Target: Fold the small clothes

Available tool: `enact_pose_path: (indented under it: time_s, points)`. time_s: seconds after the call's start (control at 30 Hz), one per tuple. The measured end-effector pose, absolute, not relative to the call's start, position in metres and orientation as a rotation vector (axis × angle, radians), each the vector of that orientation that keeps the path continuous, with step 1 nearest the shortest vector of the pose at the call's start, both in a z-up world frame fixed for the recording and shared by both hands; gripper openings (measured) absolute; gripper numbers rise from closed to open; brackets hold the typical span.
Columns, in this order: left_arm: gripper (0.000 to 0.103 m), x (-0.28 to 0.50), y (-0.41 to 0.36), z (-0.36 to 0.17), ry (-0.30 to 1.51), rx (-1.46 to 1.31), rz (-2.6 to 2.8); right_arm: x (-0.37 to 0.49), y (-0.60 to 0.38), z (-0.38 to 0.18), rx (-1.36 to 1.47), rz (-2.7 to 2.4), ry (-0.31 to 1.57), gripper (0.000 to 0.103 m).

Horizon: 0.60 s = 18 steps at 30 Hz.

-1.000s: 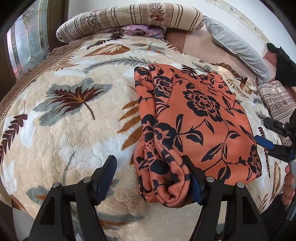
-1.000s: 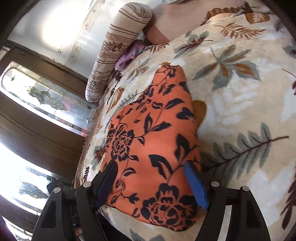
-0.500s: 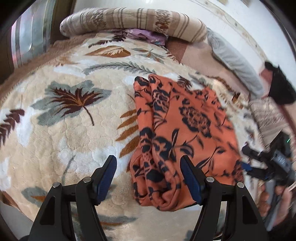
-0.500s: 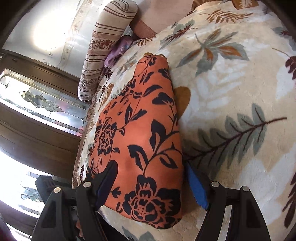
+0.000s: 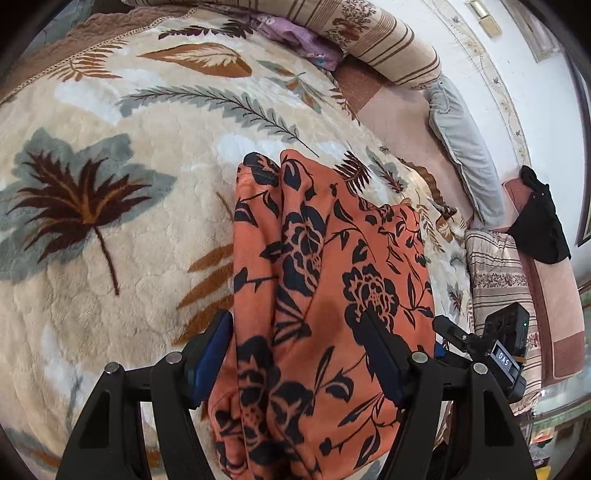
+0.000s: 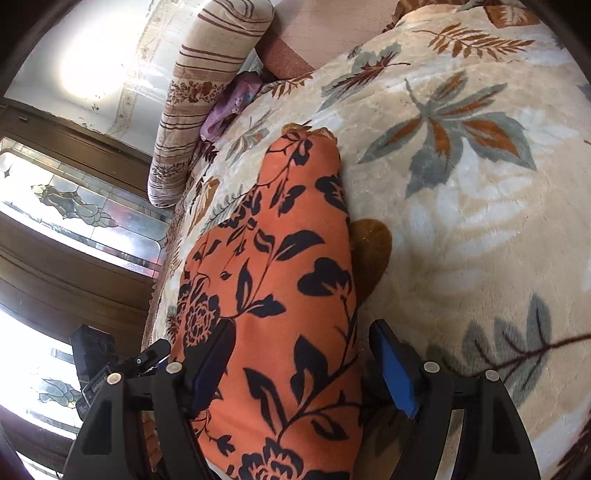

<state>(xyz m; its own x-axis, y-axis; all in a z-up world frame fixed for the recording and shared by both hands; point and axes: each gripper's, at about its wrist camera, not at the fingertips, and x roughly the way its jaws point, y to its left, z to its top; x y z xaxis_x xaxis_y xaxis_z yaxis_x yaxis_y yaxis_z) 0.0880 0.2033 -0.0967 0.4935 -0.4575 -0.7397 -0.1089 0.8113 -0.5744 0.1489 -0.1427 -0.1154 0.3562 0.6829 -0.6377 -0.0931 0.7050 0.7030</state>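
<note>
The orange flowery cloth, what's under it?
The orange flowery cloth lies on a cream leaf-patterned blanket. Its own folded layers hide whatever is directly beneath.

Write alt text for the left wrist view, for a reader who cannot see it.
An orange garment with a dark floral print lies folded on a cream leaf-patterned blanket, its near end between the open fingers of the left gripper. The right gripper shows at the garment's right edge; striped bolsters and a grey pillow line the bed's far side.
</note>
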Motion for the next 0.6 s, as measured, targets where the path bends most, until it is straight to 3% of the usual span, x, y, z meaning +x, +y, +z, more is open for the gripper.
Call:
enact_pose_path:
  time_s: [0.27,0.3,0.33,0.4,0.47,0.6]
  points:
    - [0.068,0.096,0.198,-0.113,1.101,-0.591,-0.238,0.162,-0.122,-0.126,0.563,0.564,1.155,0.074]
    - [0.063,0.096,0.198,-0.113,1.099,-0.598,-0.243,0.162,-0.119,-0.124,0.545,0.57,1.156,0.057]
    - [0.054,0.096,0.198,-0.115,1.107,-0.601,-0.253,0.162,-0.114,-0.122,0.52,0.584,1.167,0.05]
    - [0.045,0.096,0.195,-0.113,1.1,-0.582,-0.251,0.159,-0.107,-0.112,0.444,0.584,1.153,0.041]
    - [0.035,0.095,0.193,-0.108,1.085,-0.568,-0.251,0.156,-0.104,-0.103,0.408,0.588,1.136,0.037]
    - [0.031,0.095,0.186,-0.088,1.027,-0.552,-0.25,0.149,-0.105,-0.076,0.371,0.608,1.07,0.034]
